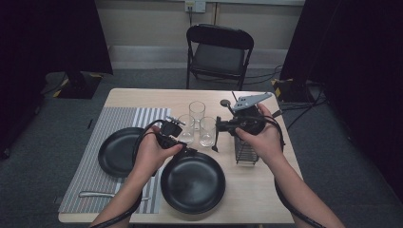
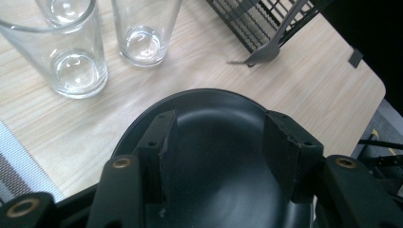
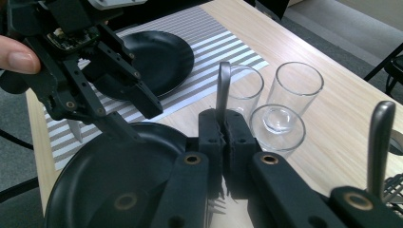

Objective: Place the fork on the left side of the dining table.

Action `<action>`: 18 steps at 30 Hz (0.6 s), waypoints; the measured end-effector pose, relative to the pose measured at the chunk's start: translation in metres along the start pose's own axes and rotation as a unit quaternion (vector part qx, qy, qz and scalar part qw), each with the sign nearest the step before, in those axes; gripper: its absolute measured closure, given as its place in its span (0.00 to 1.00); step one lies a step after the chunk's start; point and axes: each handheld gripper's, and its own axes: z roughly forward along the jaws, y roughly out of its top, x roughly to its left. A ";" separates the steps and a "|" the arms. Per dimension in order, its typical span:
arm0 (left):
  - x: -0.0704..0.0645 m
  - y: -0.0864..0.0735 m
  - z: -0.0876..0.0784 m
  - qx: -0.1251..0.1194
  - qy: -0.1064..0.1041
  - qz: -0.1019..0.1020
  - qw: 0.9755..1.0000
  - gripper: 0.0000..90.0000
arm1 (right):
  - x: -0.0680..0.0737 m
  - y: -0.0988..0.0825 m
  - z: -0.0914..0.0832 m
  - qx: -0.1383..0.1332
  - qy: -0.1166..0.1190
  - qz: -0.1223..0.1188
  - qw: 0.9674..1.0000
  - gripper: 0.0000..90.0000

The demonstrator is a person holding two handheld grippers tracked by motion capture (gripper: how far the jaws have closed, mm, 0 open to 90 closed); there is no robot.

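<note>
Pale wooden surface: right tongs (image 3: pixel 223 130) clenched on a fork (image 3: pixel 222 88) handle above the front-edge black plate (image 1: pixel 192 183); left tongs (image 2: pixel 218 142) released, empty, over it. Steel fork looks light, stiff, slippery; mid-handle seems the best hold.

The room is dim at the sides, with dark curtains, while the wooden table (image 1: pixel 266 190) is evenly lit from above. Shadows are soft. The black plate (image 1: pixel 192 183) shows faint glare. In the left gripper view the nearest parts look slightly blurred.
</note>
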 end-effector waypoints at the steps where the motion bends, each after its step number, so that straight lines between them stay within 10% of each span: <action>1: -0.002 0.001 0.001 -0.007 -0.002 -0.002 1.000 0.53 | 0.001 0.000 0.001 -0.001 0.000 -0.001 1.000 0.97; 18: -0.020 0.016 0.015 -0.010 -0.009 0.023 1.000 0.62 | 0.010 0.008 0.010 0.001 0.019 -0.003 1.000 0.97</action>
